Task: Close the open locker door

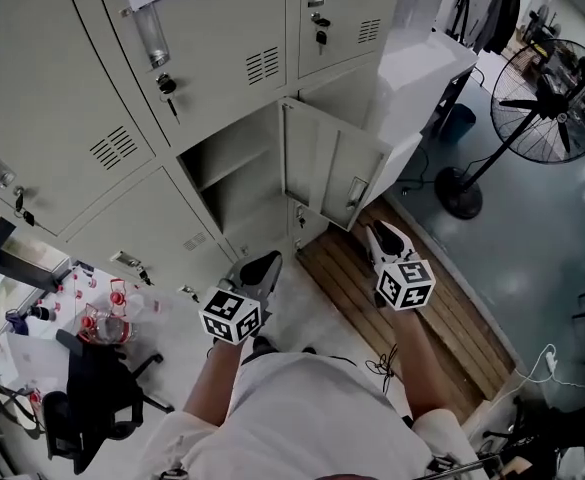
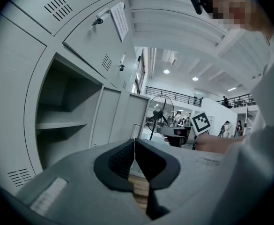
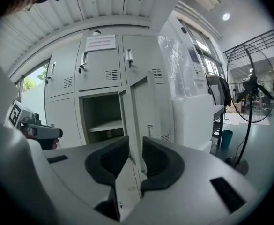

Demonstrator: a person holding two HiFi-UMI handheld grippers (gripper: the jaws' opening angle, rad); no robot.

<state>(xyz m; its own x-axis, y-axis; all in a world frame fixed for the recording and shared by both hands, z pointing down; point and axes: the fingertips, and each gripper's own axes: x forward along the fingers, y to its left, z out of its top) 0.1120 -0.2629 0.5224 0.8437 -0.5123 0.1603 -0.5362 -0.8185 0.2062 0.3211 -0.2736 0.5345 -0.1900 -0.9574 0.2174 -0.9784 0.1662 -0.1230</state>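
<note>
The grey locker bank fills the left of the head view. One low compartment (image 1: 234, 168) stands open, and its door (image 1: 332, 173) swings out to the right with a handle near its free edge. My left gripper (image 1: 262, 266) hangs below the open compartment, apart from it, jaws shut and empty. My right gripper (image 1: 384, 236) is just below the door's free edge, not touching it, jaws open with nothing between them. In the right gripper view the door (image 3: 146, 111) stands edge-on straight ahead. In the left gripper view the compartment (image 2: 66, 121) is to the left.
A standing fan (image 1: 542, 98) is at the right. A white cabinet (image 1: 422, 78) stands beside the lockers behind the door. A wooden slatted platform (image 1: 412, 308) lies under my right gripper. An office chair (image 1: 92, 398) and clutter sit at lower left. Cables trail on the floor.
</note>
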